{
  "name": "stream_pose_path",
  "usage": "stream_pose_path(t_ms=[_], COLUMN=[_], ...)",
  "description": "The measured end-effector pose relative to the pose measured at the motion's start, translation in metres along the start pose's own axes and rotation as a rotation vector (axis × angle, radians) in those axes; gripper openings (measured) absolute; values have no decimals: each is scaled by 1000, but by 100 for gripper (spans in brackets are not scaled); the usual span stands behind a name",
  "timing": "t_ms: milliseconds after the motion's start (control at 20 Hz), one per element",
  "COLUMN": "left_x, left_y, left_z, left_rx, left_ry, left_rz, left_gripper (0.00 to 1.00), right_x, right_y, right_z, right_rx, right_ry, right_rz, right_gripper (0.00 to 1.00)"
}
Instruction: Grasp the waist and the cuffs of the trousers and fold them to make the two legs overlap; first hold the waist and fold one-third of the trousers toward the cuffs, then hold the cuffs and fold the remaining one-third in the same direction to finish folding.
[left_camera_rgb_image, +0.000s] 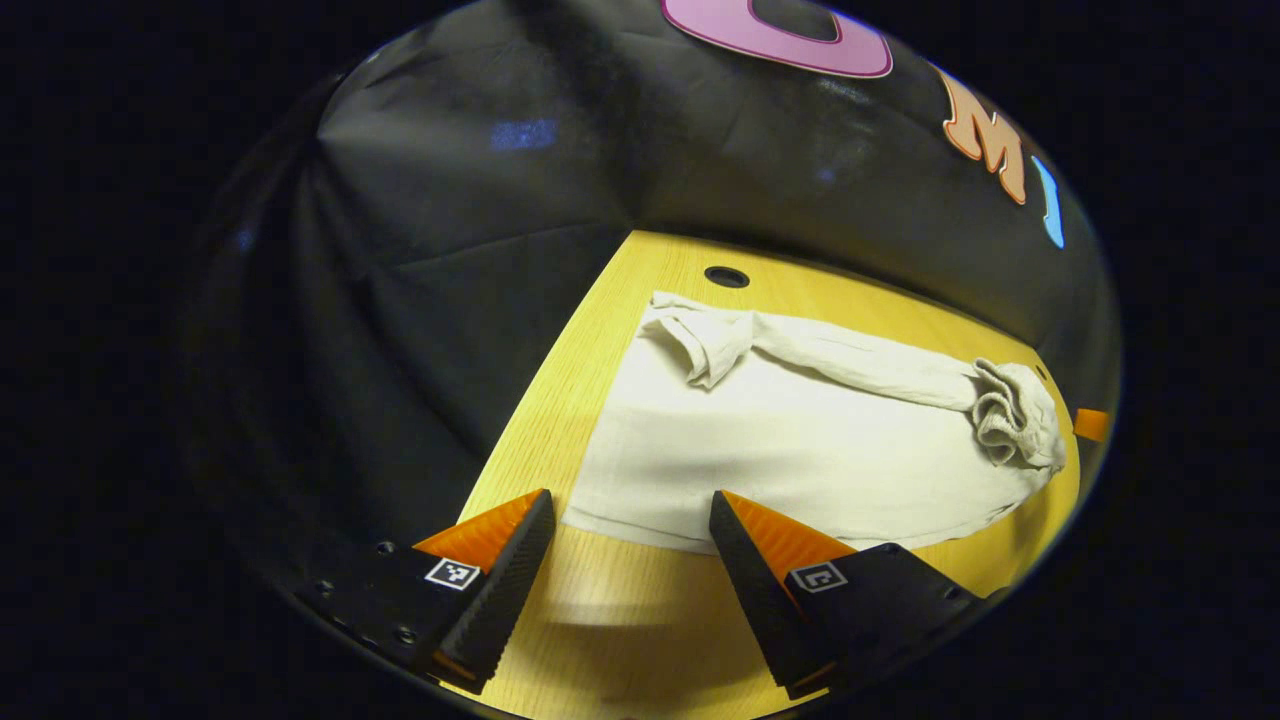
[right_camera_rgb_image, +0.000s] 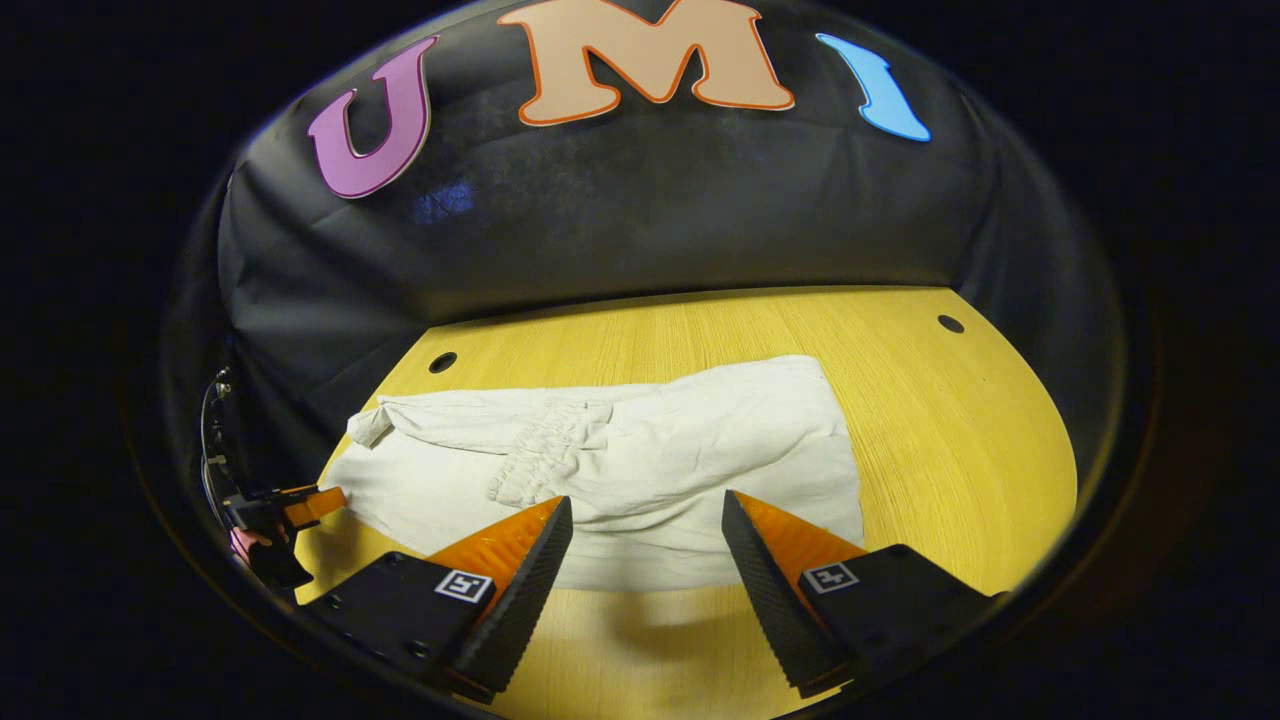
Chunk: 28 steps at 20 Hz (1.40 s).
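Note:
Cream-white trousers (left_camera_rgb_image: 800, 450) lie spread on the yellow wooden table (left_camera_rgb_image: 620, 620), partly folded, with a gathered waistband bunched on top (left_camera_rgb_image: 1015, 410) and a rolled corner at the far left end (left_camera_rgb_image: 700, 345). In the right gripper view the same trousers (right_camera_rgb_image: 680, 450) show the elastic waist (right_camera_rgb_image: 545, 450) lying across the middle. My left gripper (left_camera_rgb_image: 632, 520) hovers open just before the near hem, nothing between its fingers. My right gripper (right_camera_rgb_image: 648, 525) is open too, over the near edge of the cloth. The left gripper (right_camera_rgb_image: 290, 510) also appears at the table's left end.
The table (right_camera_rgb_image: 950, 430) has bare wood to the right of the trousers and along its near edge. Small round holes sit in the tabletop near the back (left_camera_rgb_image: 726, 276) (right_camera_rgb_image: 950, 323) (right_camera_rgb_image: 442, 361). Black cloth walls close the back and left sides.

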<state>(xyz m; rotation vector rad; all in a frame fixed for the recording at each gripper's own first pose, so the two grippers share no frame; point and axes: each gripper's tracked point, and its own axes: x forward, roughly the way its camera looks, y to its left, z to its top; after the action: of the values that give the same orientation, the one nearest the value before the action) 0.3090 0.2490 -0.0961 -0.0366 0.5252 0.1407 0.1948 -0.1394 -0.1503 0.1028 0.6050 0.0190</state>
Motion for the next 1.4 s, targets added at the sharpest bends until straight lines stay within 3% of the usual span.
stream_pose_path(t_ms=[200,300,500,600,650,800,850,900,1050,1400], left_x=[0,4,-3,-1,1,1,1,1,-5,-29], left_y=[2,4,-4,-15,-17,-16,-17,-17,-25,-81], left_z=[-2,0,3,5,7,10,11,11,26,66], left_rx=[33,59,75,55,37,17,10,6,-16,-32], left_ry=[12,22,32,9,1,-20,-23,-26,-75,-192], left_rz=[14,3,-38,-55,-49,-59,-66,-67,-87,-212], left_gripper=[94,84,44,19,0,0,0,0,0,0], right_x=[-4,-6,-14,-19,-21,-29,-31,-34,-40,-52], right_y=[-2,-3,-3,-6,-9,-18,-19,-22,-29,-42], right_z=[-2,-3,-6,-6,-8,-9,-10,-9,-9,-7], right_rx=[2,4,-12,-9,-11,-23,-21,-16,-7,10], right_ry=[1,2,4,3,3,0,-2,-6,-16,-33], right_rz=[-4,-7,-11,-17,-29,-53,-56,-59,-74,-94], right_gripper=[96,96,97,92,97,97,92,97,97,97])
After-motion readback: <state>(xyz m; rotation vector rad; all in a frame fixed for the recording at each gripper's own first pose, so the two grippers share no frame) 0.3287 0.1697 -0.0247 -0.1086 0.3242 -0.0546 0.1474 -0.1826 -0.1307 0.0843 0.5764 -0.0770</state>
